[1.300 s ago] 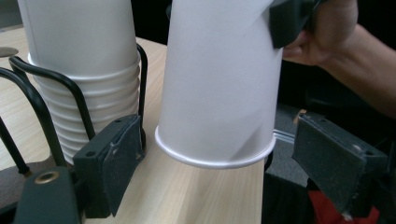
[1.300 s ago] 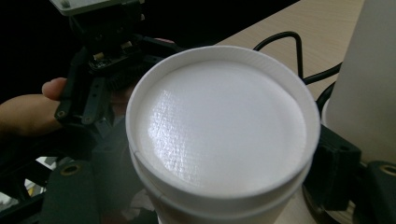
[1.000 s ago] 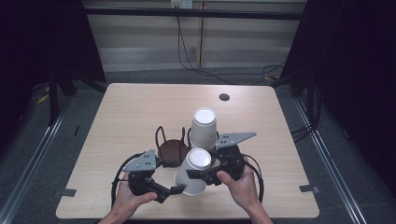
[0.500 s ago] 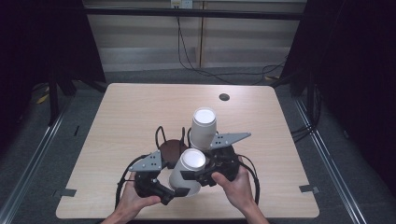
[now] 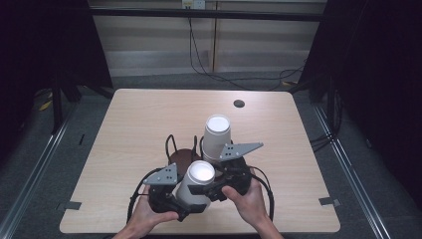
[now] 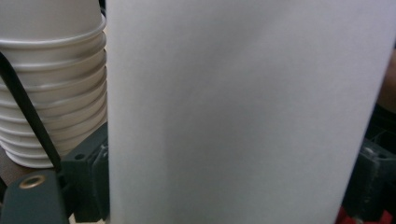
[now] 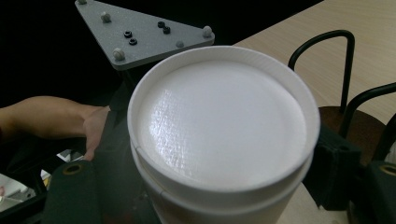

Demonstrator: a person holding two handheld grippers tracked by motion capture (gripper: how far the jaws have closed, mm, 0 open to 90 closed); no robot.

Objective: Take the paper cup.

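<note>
An upside-down white paper cup (image 5: 199,180) hangs just above the table's front edge between both grippers. My left gripper (image 5: 183,208) comes at it from the left and holds its lower wall. Its jaws have just been closing with the cup (image 6: 243,112) between them, and one pad (image 6: 91,182) lies against the wall. My right gripper (image 5: 213,190) clamps the cup (image 7: 224,126) from the right near its top. A seam under the top rim hints at a second cup nested inside. A stack of upside-down white cups (image 5: 217,135) stands just behind.
A brown round stand (image 5: 180,158) with black wire loops (image 7: 345,70) sits left of the cup stack (image 6: 51,93). The wooden table (image 5: 144,124) has a small dark hole (image 5: 239,103) near its far edge. Cables trail from both grippers by the front edge.
The held cup and both grippers have edged slightly to the left. The cup stack and the stand have not moved.
</note>
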